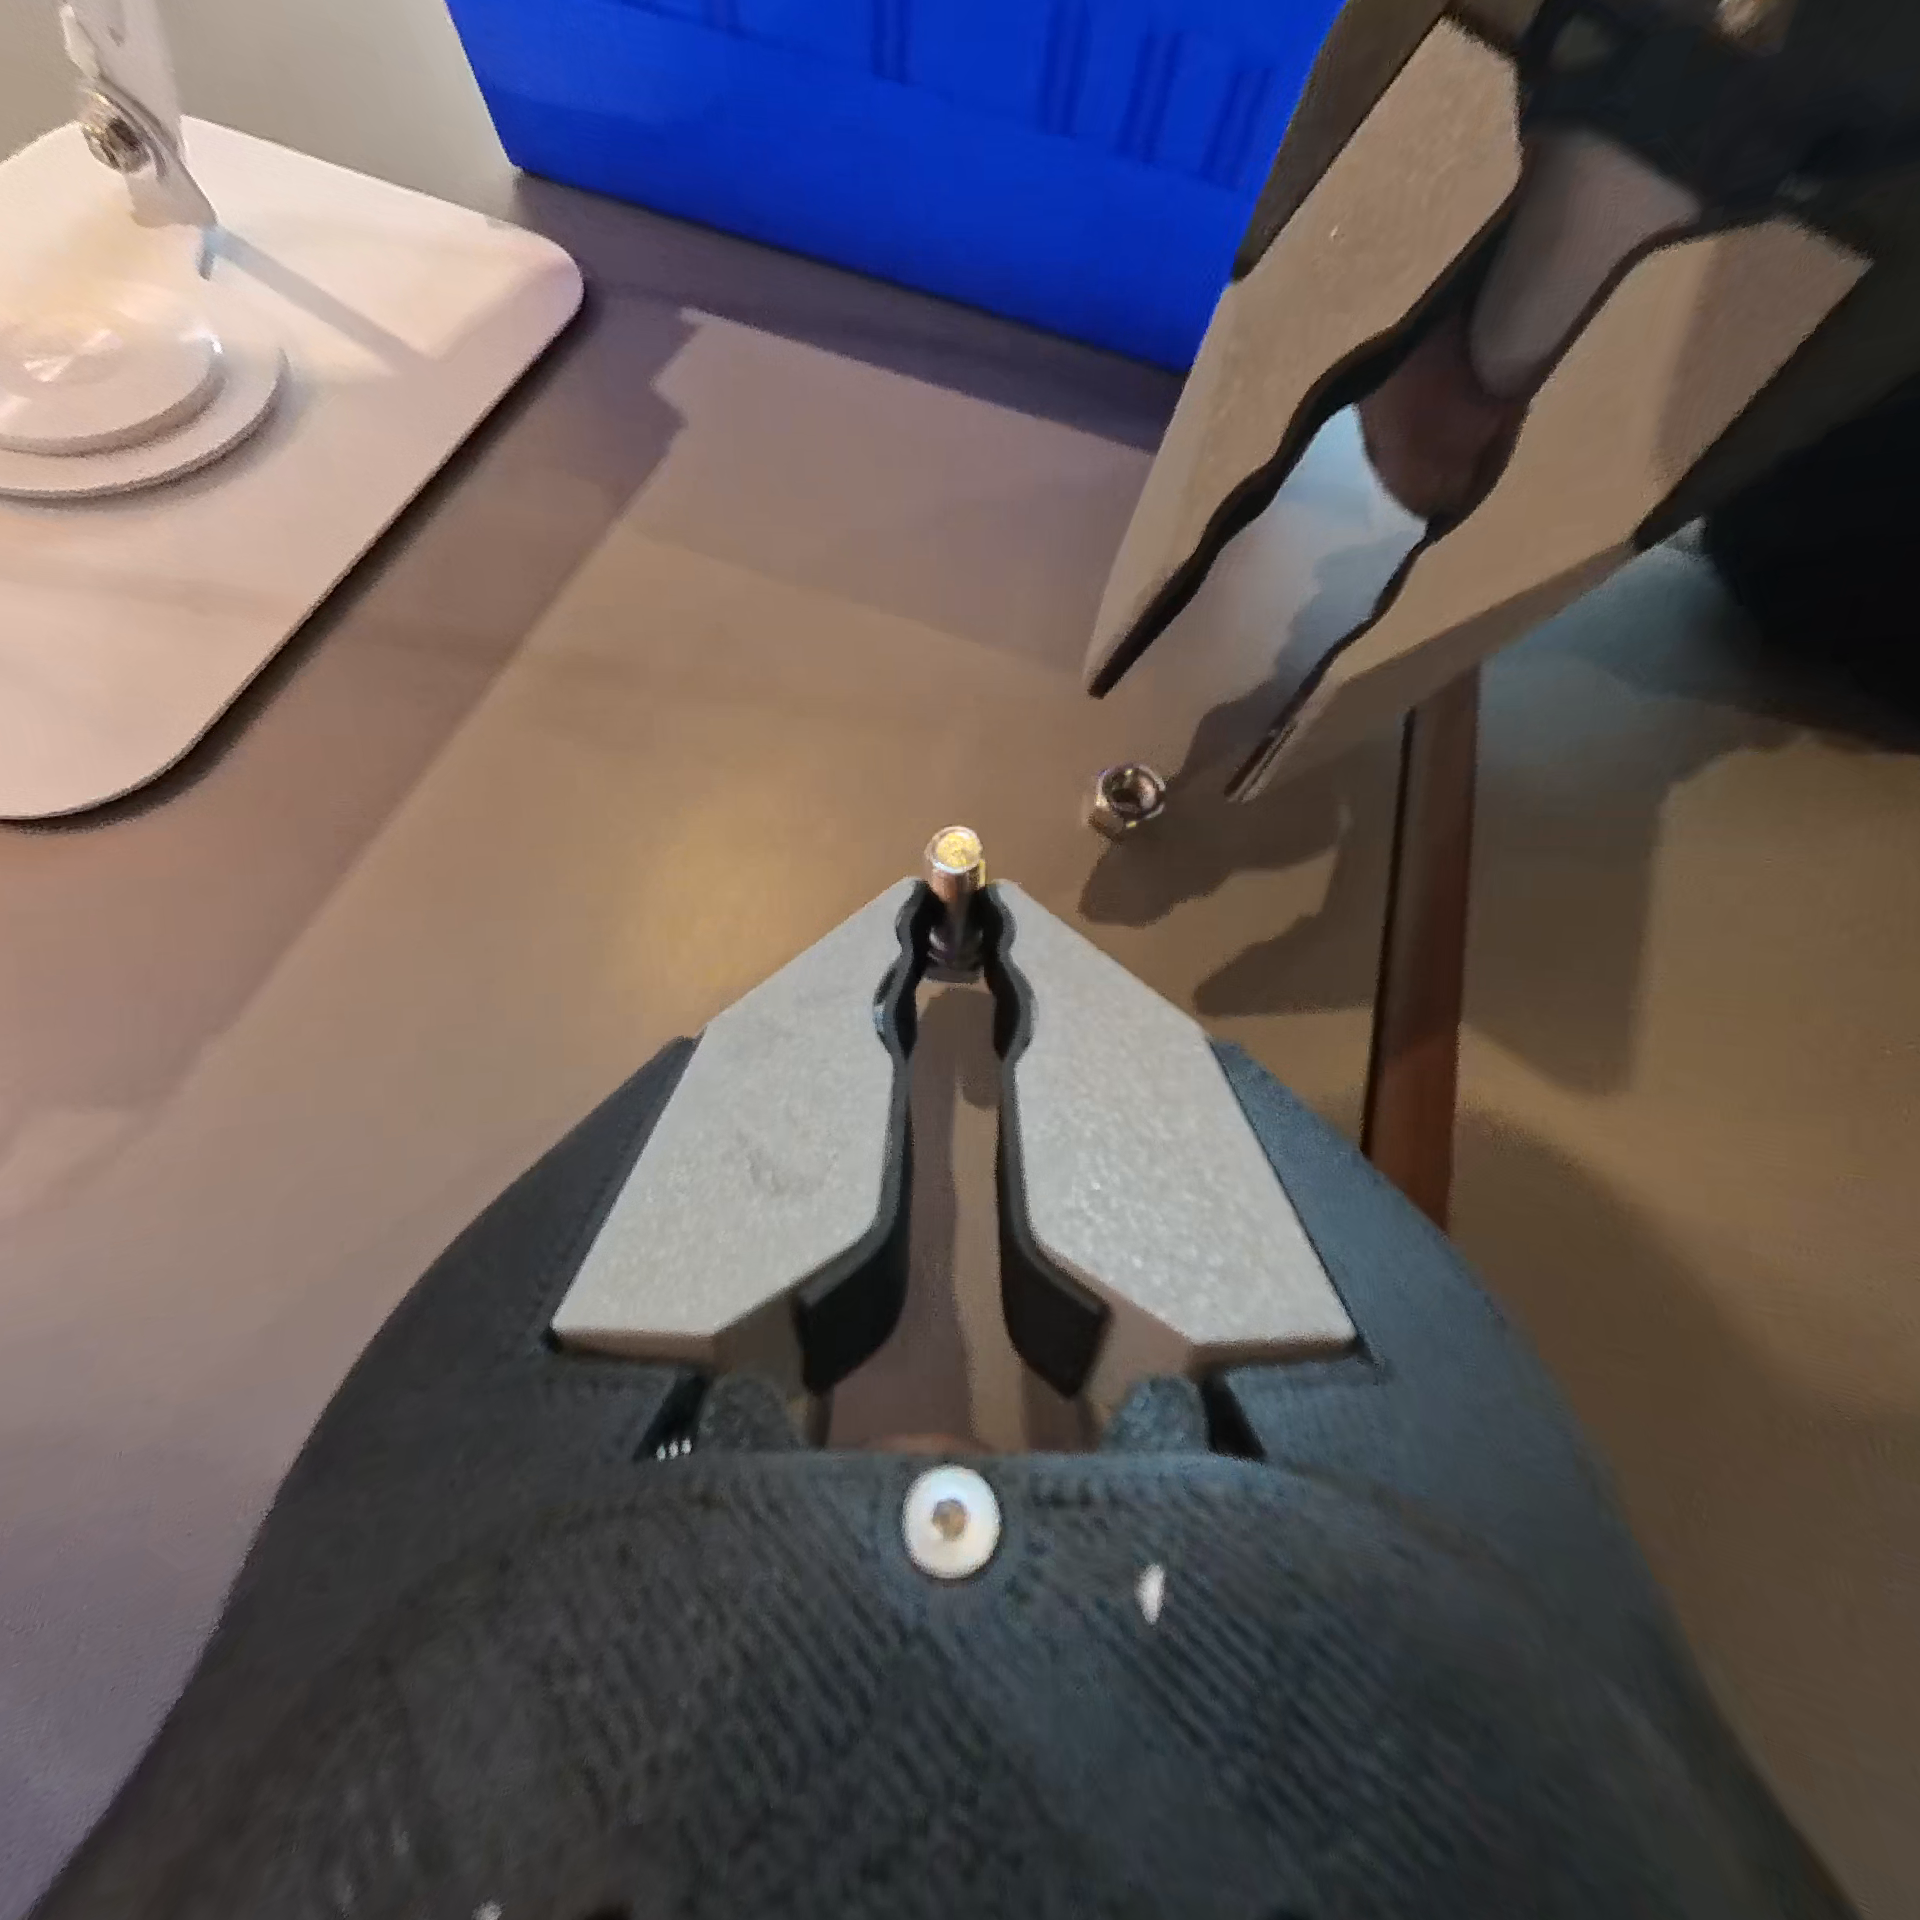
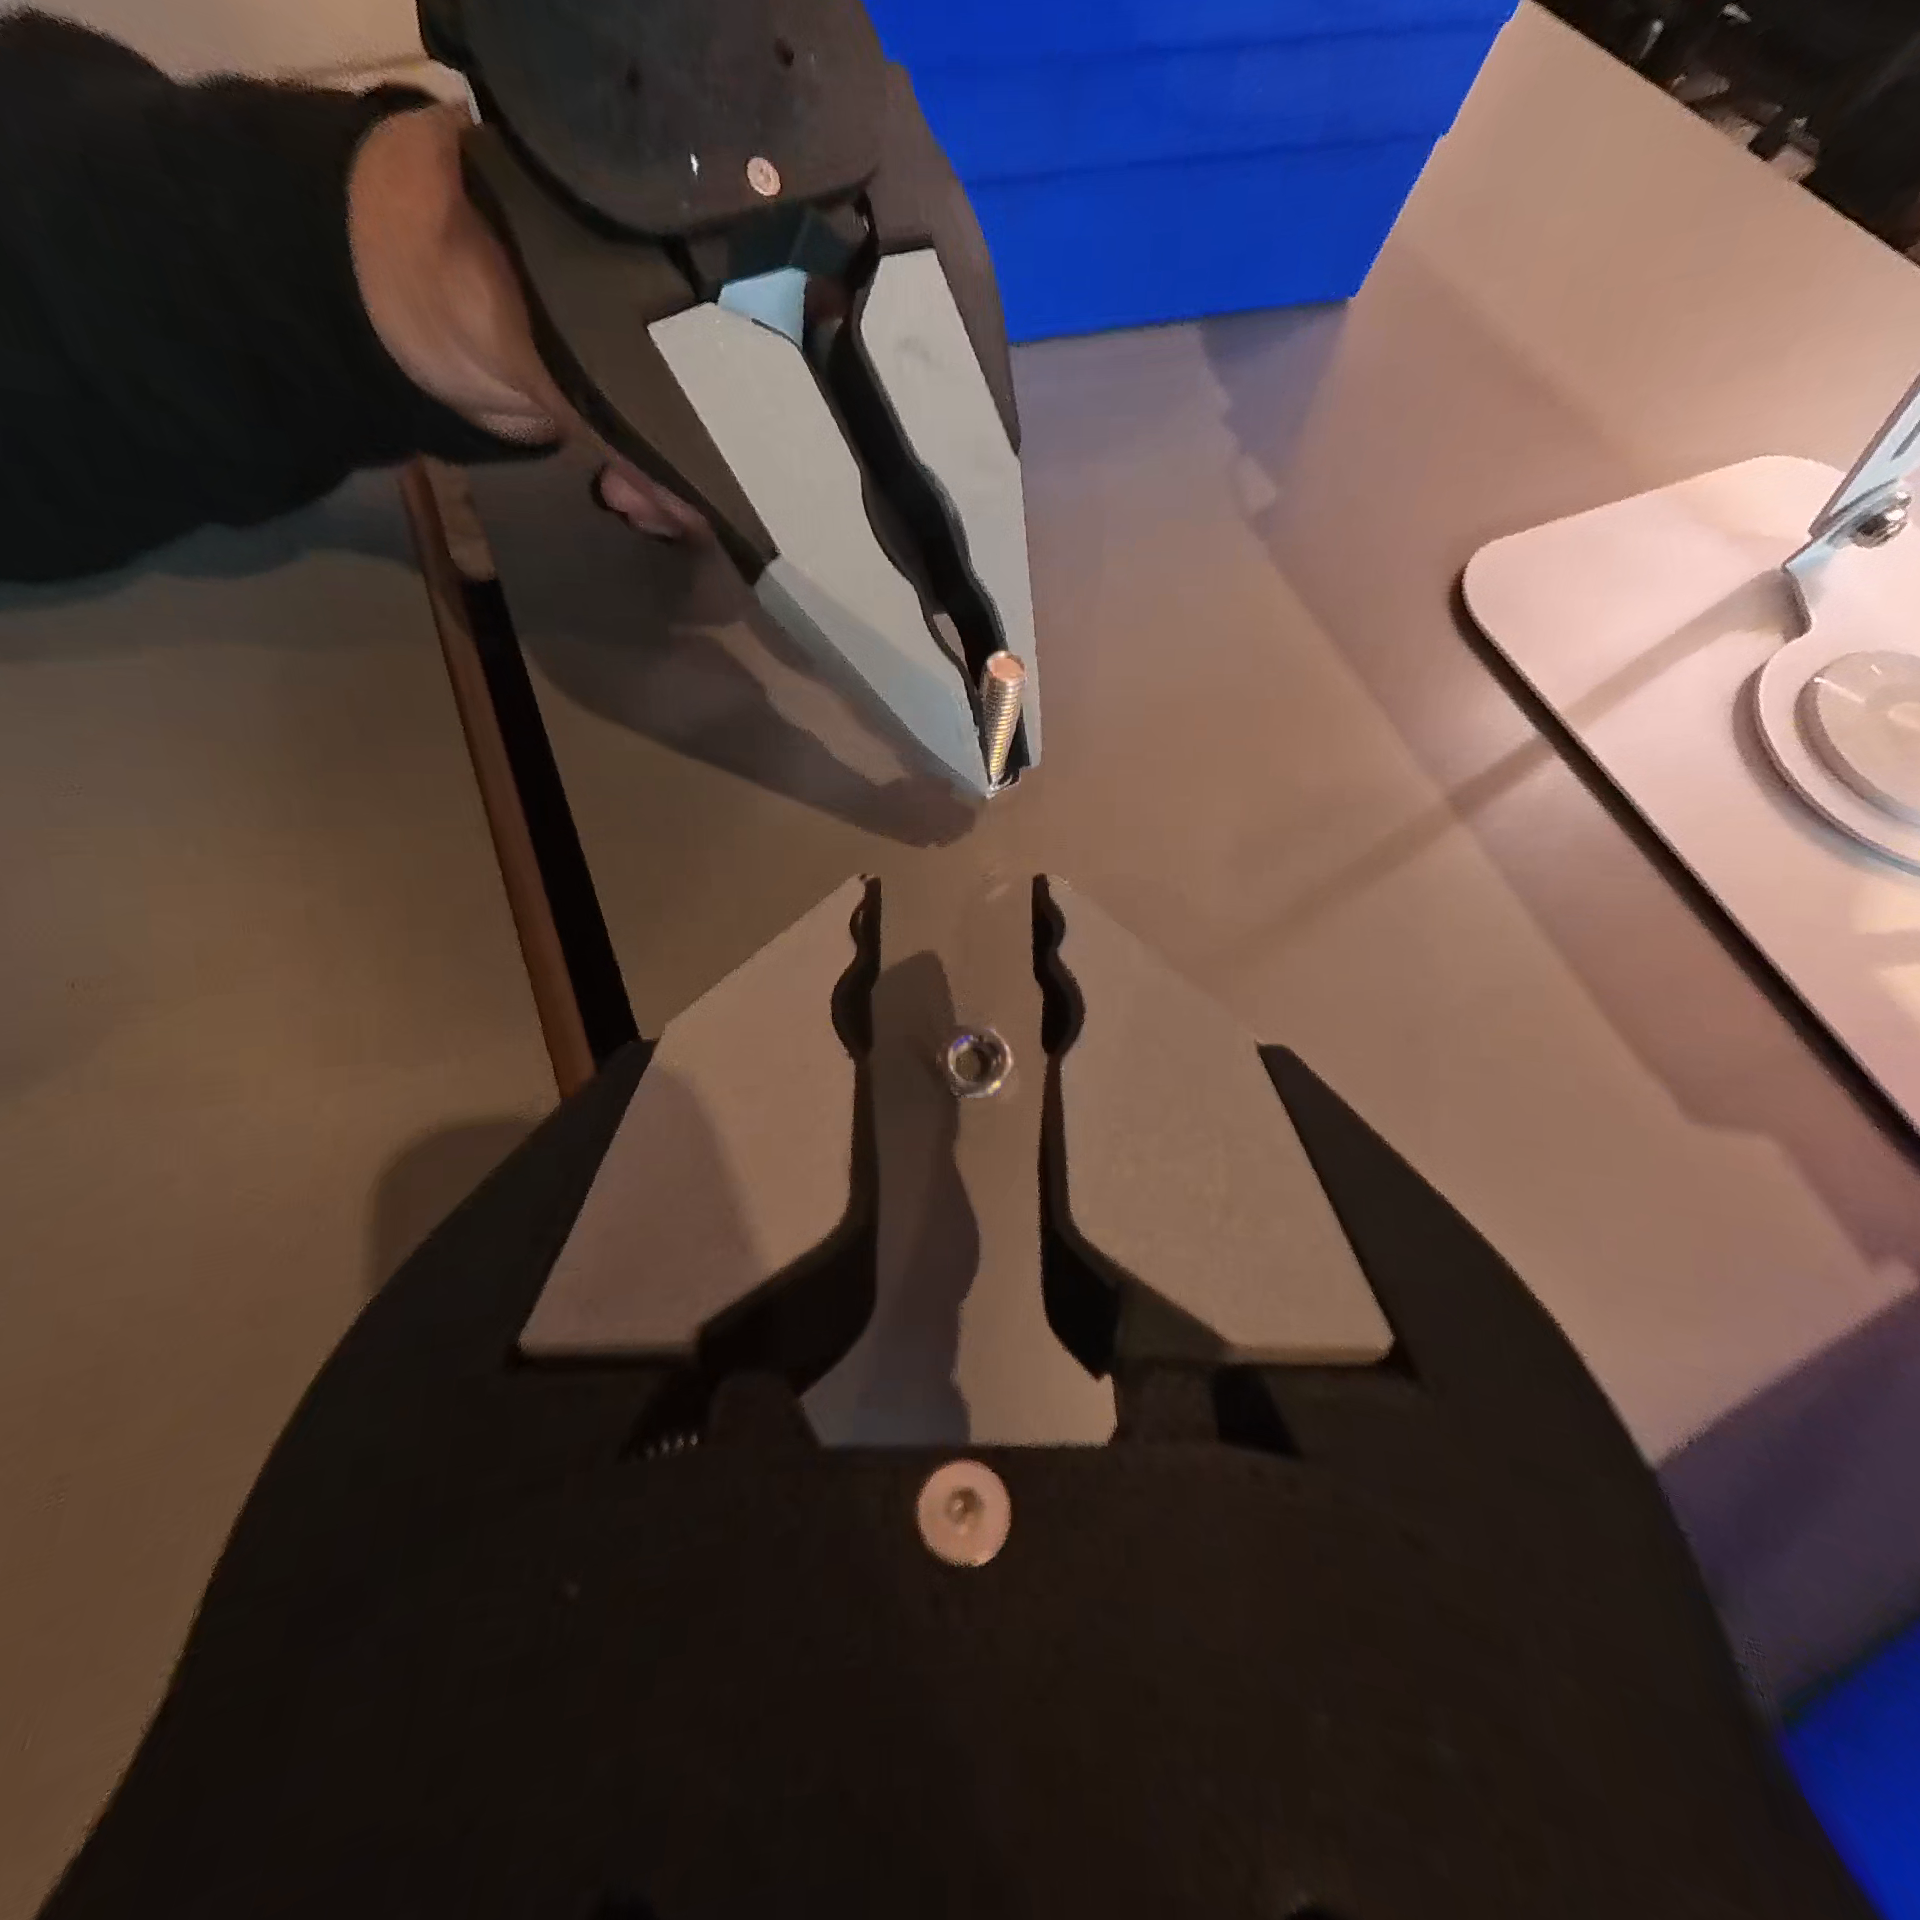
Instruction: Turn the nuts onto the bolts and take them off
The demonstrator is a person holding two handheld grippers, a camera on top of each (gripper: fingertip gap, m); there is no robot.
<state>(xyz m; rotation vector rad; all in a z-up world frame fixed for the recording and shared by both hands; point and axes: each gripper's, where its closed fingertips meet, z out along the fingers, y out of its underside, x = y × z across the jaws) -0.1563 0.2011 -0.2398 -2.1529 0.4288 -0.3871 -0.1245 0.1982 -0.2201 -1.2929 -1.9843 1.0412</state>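
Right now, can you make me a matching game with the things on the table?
Things:
1. bolt
2. nut
3. bin
4. right gripper

States:
A. open
B. blue, at the back
C. lying loose on the table
D. pinched in the left gripper

Pairs: 1-D, 2-C, 3-B, 4-A

A silver bolt (image 1: 954,868) with a threaded shank stands nearly upright, its lower end clamped between the closed tips of the left gripper (image 1: 956,914) and its flat-cut top end free above them. In the right wrist view the bolt (image 2: 1003,725) leans slightly, its bottom close to the table (image 2: 260,935). A small silver hex nut (image 2: 974,1063) lies flat on the table, hole facing up, not threaded on, just right of the bolt and apart from it, between the spread fingers of the right gripper (image 2: 951,894).
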